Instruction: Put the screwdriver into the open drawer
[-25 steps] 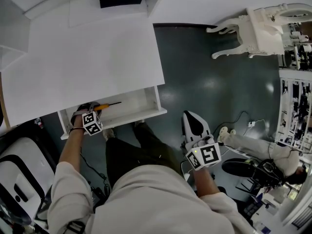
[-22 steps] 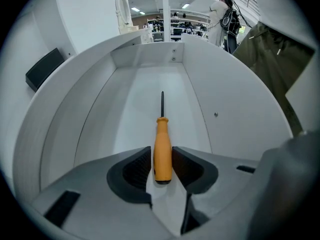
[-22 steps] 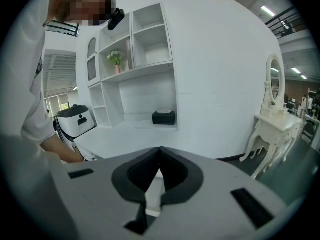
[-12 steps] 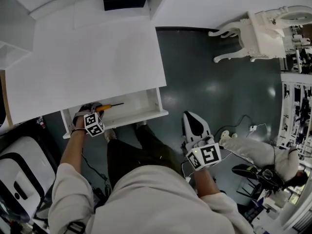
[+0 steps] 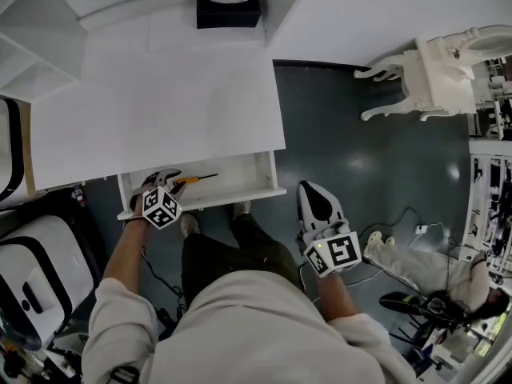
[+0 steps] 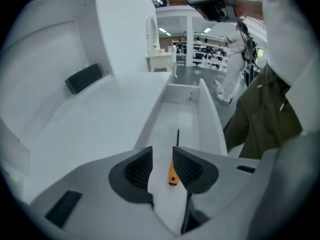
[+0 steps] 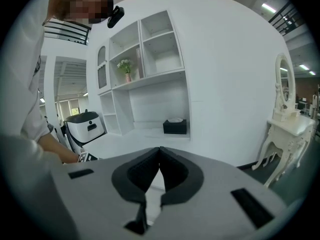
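The screwdriver [image 5: 192, 179], orange handle and thin black shaft, lies flat on the floor of the open white drawer [image 5: 240, 194]. My left gripper [image 5: 162, 182] hangs just above its handle end, open, with nothing pressed between the pads. In the left gripper view the screwdriver's orange handle [image 6: 173, 173] shows in the gap of the left gripper [image 6: 162, 159], below it, inside the drawer [image 6: 207, 119]. My right gripper [image 5: 318, 202] is out over the dark floor to the drawer's right, shut and empty. In its own view the right gripper [image 7: 159, 156] points at the white wall unit.
The white desk top [image 5: 160, 94] carries a black tissue box [image 5: 229, 6] at its far edge. A white dressing table [image 5: 432, 62] stands at the far right. A white-and-black machine [image 5: 32, 286] sits left of me. Cables [image 5: 400, 210] lie on the floor.
My left gripper has lifted off the screwdriver, which stays lying in the drawer. The right gripper has shifted only slightly.
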### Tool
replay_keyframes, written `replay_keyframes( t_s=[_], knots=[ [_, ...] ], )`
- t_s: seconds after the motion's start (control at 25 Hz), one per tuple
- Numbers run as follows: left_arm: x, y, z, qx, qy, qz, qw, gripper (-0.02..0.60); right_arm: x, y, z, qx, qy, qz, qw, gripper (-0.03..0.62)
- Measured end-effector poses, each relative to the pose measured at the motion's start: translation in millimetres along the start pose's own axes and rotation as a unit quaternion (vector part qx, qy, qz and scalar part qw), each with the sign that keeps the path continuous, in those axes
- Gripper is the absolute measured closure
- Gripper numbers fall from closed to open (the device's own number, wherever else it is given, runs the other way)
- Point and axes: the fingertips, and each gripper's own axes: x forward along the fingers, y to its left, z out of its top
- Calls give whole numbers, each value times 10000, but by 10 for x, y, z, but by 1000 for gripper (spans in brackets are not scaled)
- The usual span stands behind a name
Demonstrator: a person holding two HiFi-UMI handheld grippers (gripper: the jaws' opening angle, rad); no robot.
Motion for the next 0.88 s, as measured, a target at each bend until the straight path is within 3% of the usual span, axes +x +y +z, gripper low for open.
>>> replay_keyframes(
  t_s=[0.16, 0.32, 0.48, 0.64, 0.88],
  knots=[
    [-393, 161, 244, -726, -602, 315, 9950, 456, 52, 162, 141, -52, -153, 193, 9997, 589],
    [-841, 284, 447, -1348, -1188, 629, 9817, 459, 95, 337, 279, -102, -318, 402, 9986, 590],
    [-1397, 418, 668, -1875, -1832, 1075, 9590, 480, 127, 512, 436, -146, -479, 600, 9969, 591],
    [-1930, 503, 819, -2256, -2410, 1556, 9310, 517, 143, 670, 587, -189, -662, 774, 9946, 589],
    [-2641, 490, 1107, -2334, -3144, 2100, 8959, 531, 130, 858, 748, -276, -854, 989, 9910, 591]
  ],
)
